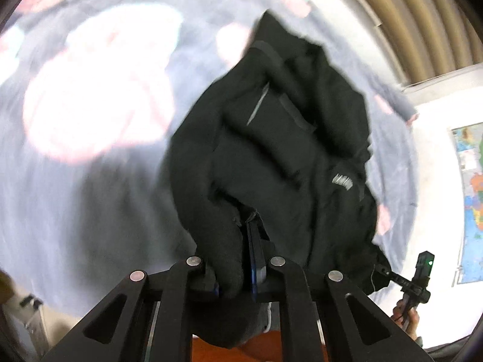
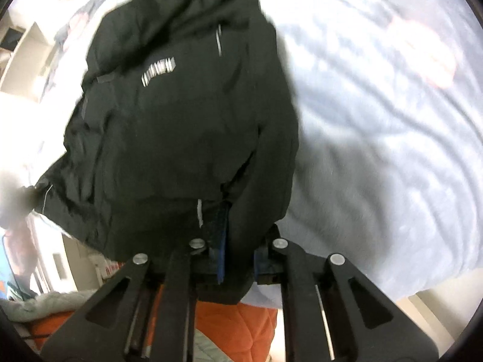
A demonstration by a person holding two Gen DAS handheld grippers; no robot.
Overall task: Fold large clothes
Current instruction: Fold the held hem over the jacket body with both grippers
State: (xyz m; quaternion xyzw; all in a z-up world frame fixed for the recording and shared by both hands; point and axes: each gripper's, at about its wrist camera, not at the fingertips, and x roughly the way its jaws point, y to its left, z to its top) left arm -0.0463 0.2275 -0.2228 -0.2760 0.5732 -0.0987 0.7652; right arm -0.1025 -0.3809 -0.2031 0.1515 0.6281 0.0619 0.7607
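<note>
Two hand-held grippers each pinch a fold of one black jacket (image 1: 286, 150) above a pale grey-blue bedspread (image 1: 90, 196). From the left wrist, the left gripper (image 1: 238, 259) has its jaws closed tight on a bunched dark edge of the garment, blue pads against the cloth; the rest of the jacket hangs away from the camera, a grey zip line and a pale printed logo (image 1: 342, 182) visible on it. At lower right, the right gripper (image 1: 421, 274) appears in a hand, touching the jacket's far hem. From the right wrist, its jaws are likewise clamped on black fabric. The bedspread carries blurred pink-and-white patches. Orange quilted fabric (image 2: 238, 328) shows below the grippers. A coloured map (image 1: 471, 199) hangs on the white wall.
</note>
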